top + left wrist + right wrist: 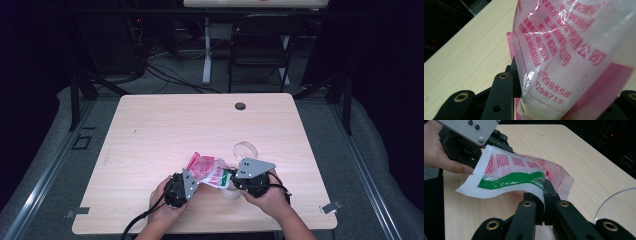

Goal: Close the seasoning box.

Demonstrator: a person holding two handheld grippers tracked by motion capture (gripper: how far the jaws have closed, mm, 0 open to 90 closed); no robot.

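A thin plastic bag [207, 168], pink and white with a green stripe and red print, hangs just above the wooden table [165, 130] near its front edge. Both grippers hold it between them. My left gripper [195, 176] is shut on its left end; in the left gripper view the bag [574, 50] covers the right jaw of that gripper [519, 85]. My right gripper [229, 179] is shut on the bag's right edge. In the right gripper view its jaws [543, 195] pinch the bag [519, 175] by the green stripe, and the left gripper [477, 157] clamps the far corner.
A clear round plastic container [245, 149] sits on the table just behind the right gripper, and its rim [614, 202] curves in at the right of the right gripper view. A dark grommet [240, 106] marks the table's far edge. A black chair [260, 45] stands beyond.
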